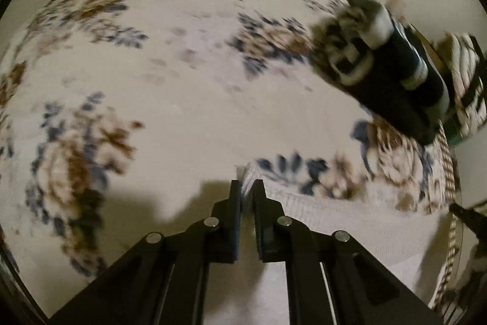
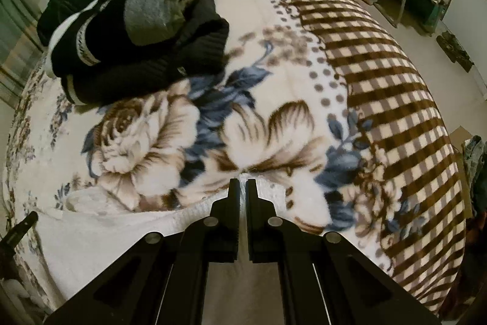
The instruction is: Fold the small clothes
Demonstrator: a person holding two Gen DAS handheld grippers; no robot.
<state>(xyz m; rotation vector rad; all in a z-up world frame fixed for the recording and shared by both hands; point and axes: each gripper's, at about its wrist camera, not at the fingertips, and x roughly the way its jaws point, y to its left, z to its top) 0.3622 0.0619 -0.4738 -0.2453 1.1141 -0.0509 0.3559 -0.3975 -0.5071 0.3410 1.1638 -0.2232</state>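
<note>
On the bed, a white garment [image 2: 121,236] lies flat over a floral blanket [image 2: 274,57], along the near edge of the bed in both wrist views. Its fabric is a pale, ribbed or waffle-textured knit, plain in colour, with a straight far edge that runs across the frame. Finer detail of its cut cannot be told.

Left hand-held gripper [image 1: 246,188]: clenched on the far edge of the white garment. A narrow fold of the knit shows between its black fingers [image 1: 234,203]. This view is blurred.

Right hand-held gripper [image 2: 242,186]: clenched on the same far edge, further along. A thin strip of white cloth stands between the near-touching fingers [image 2: 252,203].

Both grippers point steeply down at the bed.

Blanket pattern: cream ground with brown roses and blue leaves, then a dotted band, then a brown-and-cream check border on the bed's side.

A pile of clothes [image 2: 137,29] sits farther up the bed, well apart from the white garment. It contains dark green, black and grey pieces.
</note>
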